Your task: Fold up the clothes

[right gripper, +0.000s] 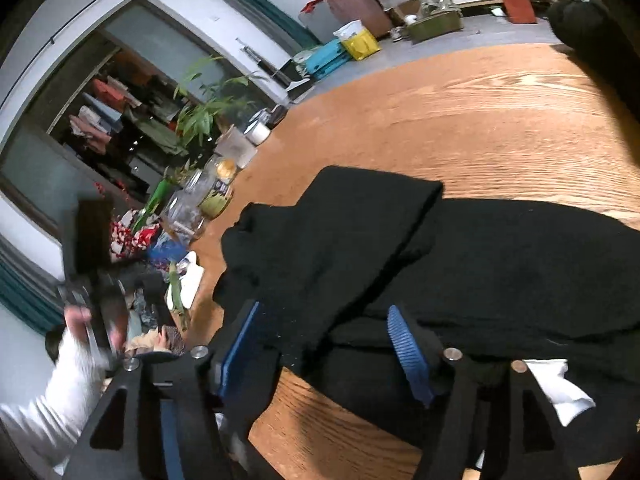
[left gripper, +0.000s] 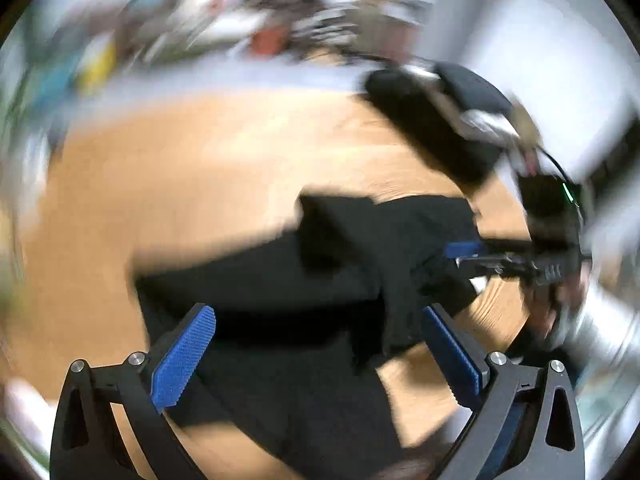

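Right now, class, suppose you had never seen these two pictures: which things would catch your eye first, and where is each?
First, the black garment, spread over the near part of the wooden table, with one part folded back over the rest. Next, the blue pads of the left gripper, standing apart above the cloth, and the right gripper, open too. At the table's left edge in the right wrist view stand glass jars and a green plant.

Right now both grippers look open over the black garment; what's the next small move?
Probably smooth the folded flap flat with the right gripper. It lies bunched and skewed across the black garment on the wooden table, and neither it nor the left gripper holds cloth.
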